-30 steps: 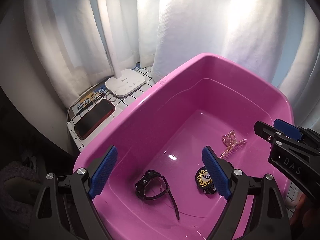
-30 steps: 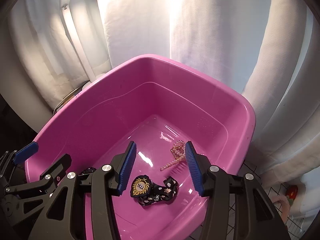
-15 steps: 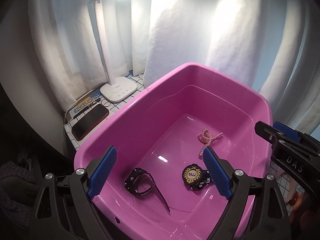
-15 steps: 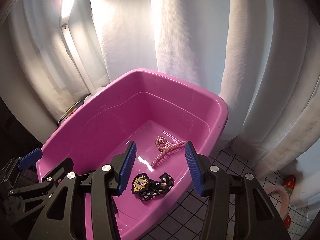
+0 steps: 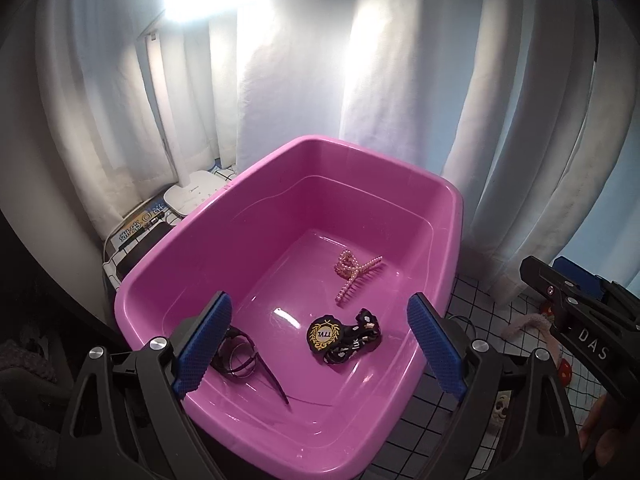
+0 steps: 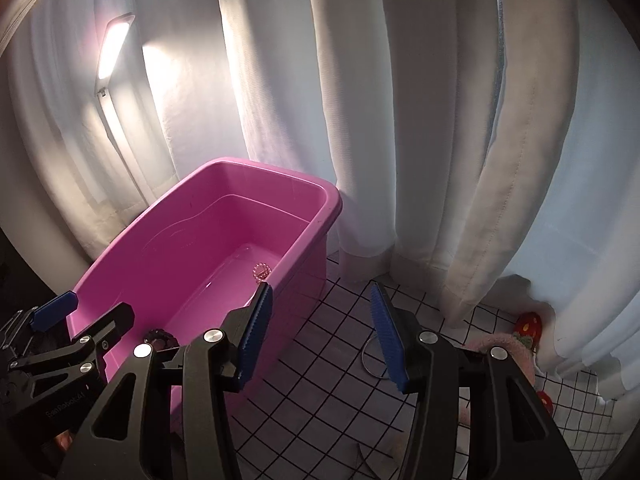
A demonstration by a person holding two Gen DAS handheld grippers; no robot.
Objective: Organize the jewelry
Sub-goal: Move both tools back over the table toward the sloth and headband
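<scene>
A pink tub [image 5: 448,240] holds a pearl hair comb [image 5: 356,276], a black band with a gold emblem [image 5: 340,336] and a black watch [image 5: 240,360] partly hidden by my left finger. My left gripper [image 5: 319,300] hangs open above the tub's near end with nothing between its pads. My right gripper [image 6: 320,292] is open and holds nothing, over the checked cloth just right of the tub [image 6: 240,216]. A thin metal ring [image 6: 370,354] lies on the cloth below its right finger. Part of the pearl comb [image 6: 262,270] shows over the rim.
White curtains [image 6: 400,120] close off the back. A lamp base [image 5: 192,194] and a booklet [image 5: 138,226] sit left of the tub. A pink fluffy piece with a red strawberry [image 6: 524,326] lies at the right on the checked cloth [image 6: 328,392].
Both grippers have drawn back and up from the tub. The right one has swung right, from over the tub's contents to over the checked cloth beside it.
</scene>
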